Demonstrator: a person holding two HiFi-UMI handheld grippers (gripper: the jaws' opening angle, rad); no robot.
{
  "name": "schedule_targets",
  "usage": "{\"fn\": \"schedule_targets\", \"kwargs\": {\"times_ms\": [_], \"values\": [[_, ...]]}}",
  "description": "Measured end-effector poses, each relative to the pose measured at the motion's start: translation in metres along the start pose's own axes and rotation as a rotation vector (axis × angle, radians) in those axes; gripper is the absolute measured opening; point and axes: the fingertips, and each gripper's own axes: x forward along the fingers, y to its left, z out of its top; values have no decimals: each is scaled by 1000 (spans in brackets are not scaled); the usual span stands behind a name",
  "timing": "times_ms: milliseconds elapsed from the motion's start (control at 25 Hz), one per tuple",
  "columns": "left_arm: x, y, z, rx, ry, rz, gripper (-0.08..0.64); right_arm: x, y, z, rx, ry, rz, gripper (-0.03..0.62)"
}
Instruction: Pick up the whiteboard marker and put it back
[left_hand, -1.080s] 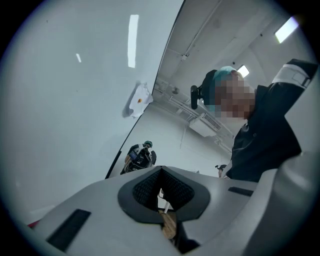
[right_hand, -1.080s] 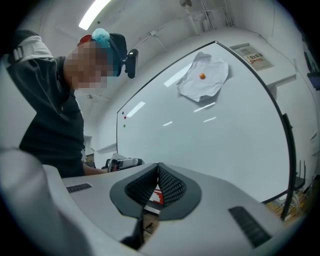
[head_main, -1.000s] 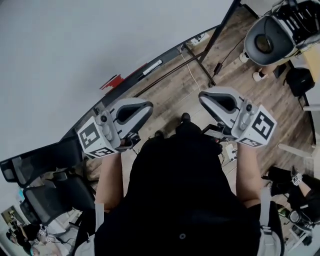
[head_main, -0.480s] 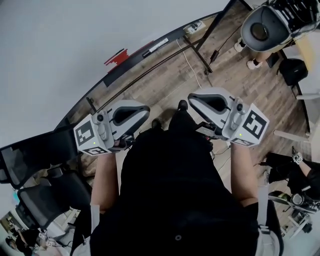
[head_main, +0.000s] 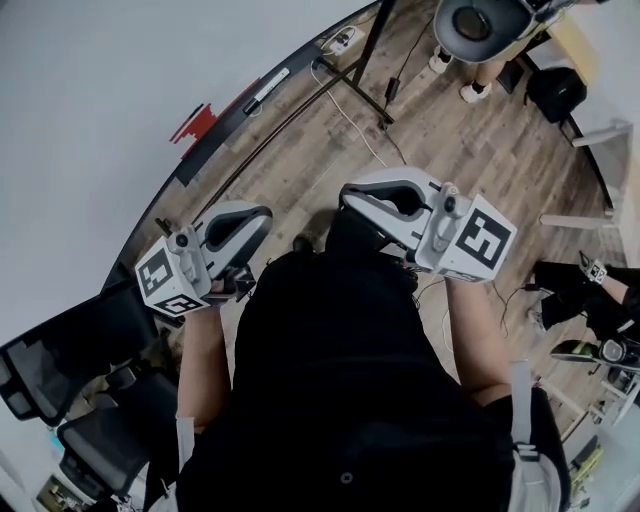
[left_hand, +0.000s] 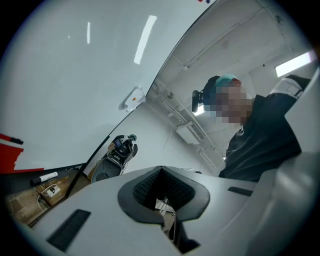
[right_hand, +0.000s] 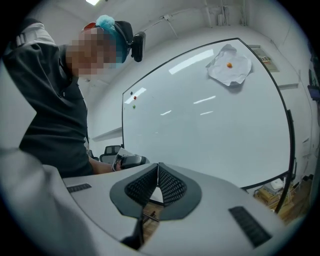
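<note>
Whiteboard marker (head_main: 268, 88) lies flat in the tray (head_main: 222, 142) along the bottom edge of the whiteboard (head_main: 110, 90), right of the tray's middle. A red thing (head_main: 190, 122), perhaps an eraser, sits further left along the same edge. We note the marker's long axis runs along the tray, parallel to the board's bottom edge, and its dark end looks to face the red thing. Left gripper (head_main: 258, 214): jaws together, pads meeting at the tips, nothing between them. Right gripper (head_main: 352, 194): the same, closed and empty. Both are held close in at the torso (head_main: 340, 380), above the wooden floor (head_main: 330, 130) and well apart from the tray. The marker lies forward of both claws and toward the left one, so we judge the left the nearer. Its own view catches the marker low at the left, while we cannot make it out in the right gripper view. A marker lying in the tray fits one waiting to be lifted as well as one already set back, and we cannot tell which. No print is legible on the marker. The cubes (head_main: 165, 282) show only square patterns. A sheet of paper (right_hand: 235, 72), held near the board's top edge by an orange magnet (right_hand: 229, 64), shows no writing we can read.
</note>
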Motion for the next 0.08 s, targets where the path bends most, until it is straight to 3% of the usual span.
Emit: {"fn": "schedule_targets", "kwargs": {"times_ms": [80], "values": [[0, 3, -5, -31, -8, -7, 12, -4, -1, -6, 7, 14, -11, 18]]}}
